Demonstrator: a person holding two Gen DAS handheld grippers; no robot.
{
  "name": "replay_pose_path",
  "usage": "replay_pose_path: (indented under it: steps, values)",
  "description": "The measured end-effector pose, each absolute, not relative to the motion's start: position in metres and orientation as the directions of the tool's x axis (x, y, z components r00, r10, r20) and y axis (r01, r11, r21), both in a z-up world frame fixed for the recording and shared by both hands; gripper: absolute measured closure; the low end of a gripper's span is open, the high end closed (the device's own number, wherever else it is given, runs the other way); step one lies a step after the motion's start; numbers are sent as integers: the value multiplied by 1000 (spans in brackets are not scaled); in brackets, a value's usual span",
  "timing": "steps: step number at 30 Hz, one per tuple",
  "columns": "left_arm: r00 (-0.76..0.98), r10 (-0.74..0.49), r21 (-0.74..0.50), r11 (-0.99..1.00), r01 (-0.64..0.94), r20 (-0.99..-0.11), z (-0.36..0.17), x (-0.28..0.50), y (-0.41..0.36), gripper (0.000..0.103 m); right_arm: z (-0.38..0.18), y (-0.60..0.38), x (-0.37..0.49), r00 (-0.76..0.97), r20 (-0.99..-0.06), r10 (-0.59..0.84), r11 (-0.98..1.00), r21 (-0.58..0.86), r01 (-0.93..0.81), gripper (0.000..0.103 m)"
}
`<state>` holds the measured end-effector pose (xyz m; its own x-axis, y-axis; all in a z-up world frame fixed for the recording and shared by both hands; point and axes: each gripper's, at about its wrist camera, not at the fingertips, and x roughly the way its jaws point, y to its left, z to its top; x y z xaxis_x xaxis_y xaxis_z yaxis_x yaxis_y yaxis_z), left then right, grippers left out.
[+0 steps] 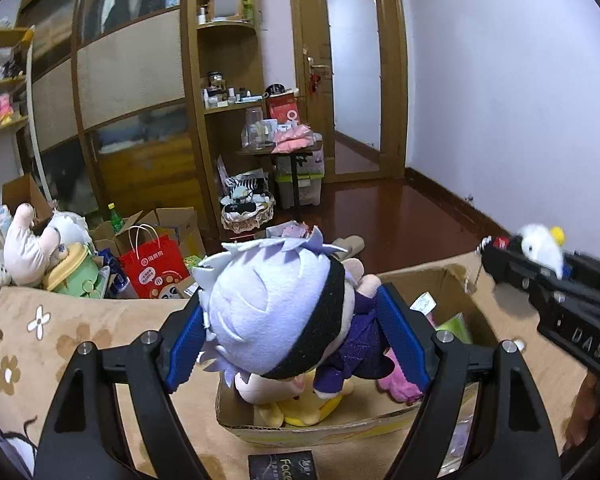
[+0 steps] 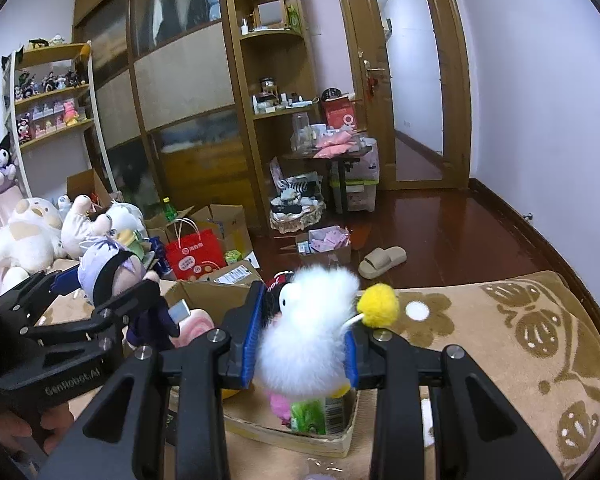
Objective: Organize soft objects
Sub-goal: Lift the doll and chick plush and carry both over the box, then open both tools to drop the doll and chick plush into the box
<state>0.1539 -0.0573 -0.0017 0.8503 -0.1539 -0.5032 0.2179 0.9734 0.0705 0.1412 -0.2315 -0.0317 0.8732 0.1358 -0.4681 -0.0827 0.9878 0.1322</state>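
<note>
My left gripper (image 1: 296, 336) is shut on a plush doll (image 1: 276, 304) with pale lilac hair, a black headband and a purple outfit, and holds it above an open cardboard box (image 1: 452, 280) on the beige flowered blanket. The box holds a yellow plush (image 1: 304, 406) and a pink plush (image 1: 400, 384). My right gripper (image 2: 302, 340) is shut on a fluffy white plush (image 2: 308, 340) with a yellow pompom (image 2: 378, 306), above the same box (image 2: 284, 434). The right gripper also shows at the right of the left wrist view (image 1: 540, 264).
Large plush toys (image 2: 32, 232) pile at the left on the bed. A red paper bag (image 2: 198, 252), open cartons and a slipper (image 2: 382, 260) lie on the dark wooden floor. A wardrobe, shelves and a door stand behind.
</note>
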Motion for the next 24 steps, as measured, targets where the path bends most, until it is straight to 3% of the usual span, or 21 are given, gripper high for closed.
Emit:
replay_pose_path:
  steps: [24]
  values:
    - [791, -145, 64, 972, 227, -594, -45, 191, -61, 19, -81, -237, 173, 832, -529, 164, 978, 195, -69, 67]
